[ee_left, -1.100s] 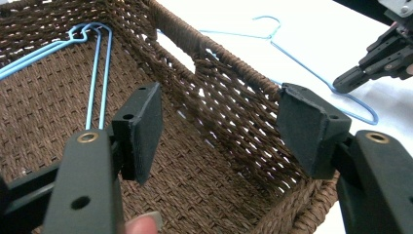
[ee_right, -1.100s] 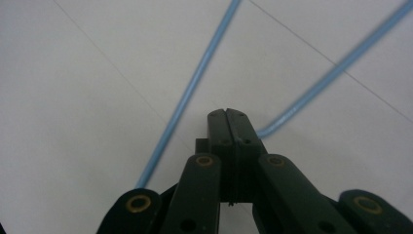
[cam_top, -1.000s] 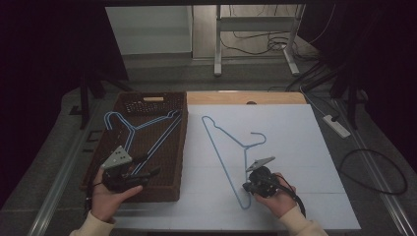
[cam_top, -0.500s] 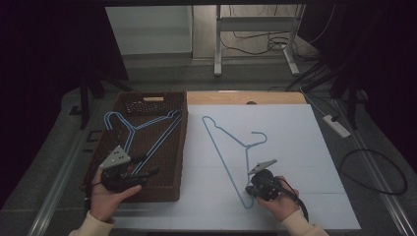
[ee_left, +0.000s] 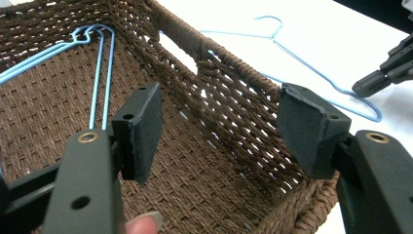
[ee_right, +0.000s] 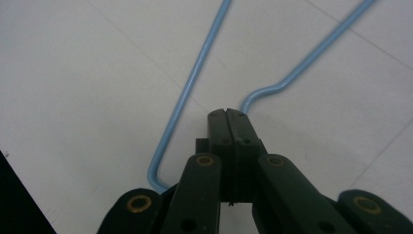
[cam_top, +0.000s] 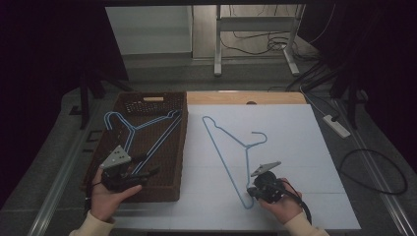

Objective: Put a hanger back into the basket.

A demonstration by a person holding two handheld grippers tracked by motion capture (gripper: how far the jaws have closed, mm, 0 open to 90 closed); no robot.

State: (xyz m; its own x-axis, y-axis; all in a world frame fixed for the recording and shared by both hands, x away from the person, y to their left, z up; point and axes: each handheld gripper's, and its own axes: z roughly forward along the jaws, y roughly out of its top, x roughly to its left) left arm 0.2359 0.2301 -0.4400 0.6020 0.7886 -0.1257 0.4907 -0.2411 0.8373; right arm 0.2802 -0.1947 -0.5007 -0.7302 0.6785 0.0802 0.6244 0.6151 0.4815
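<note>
A light-blue wire hanger (cam_top: 223, 132) lies flat on the white table top, hook toward the right. My right gripper (cam_top: 252, 191) sits over the hanger's near corner with its jaws shut. In the right gripper view the blue wire (ee_right: 195, 78) runs in under the shut right gripper (ee_right: 227, 113) and comes out beside its tip; whether it is pinched is unclear. My left gripper (cam_top: 147, 166) hovers open over the near end of the brown wicker basket (cam_top: 183, 147). The left gripper (ee_left: 219, 126) has nothing between its pads. Blue hangers (cam_top: 130, 130) lie in the basket.
The basket wall (ee_left: 234, 68) with a handle slot stands between my left gripper and the table hanger (ee_left: 302, 63). The right gripper (ee_left: 384, 78) appears at the far right of that view. A power strip (cam_top: 336, 125) and cables lie on the floor at the right.
My right gripper has shifted slightly toward the near edge, along the hanger's corner. The hanger and the left gripper have stayed where they were.
</note>
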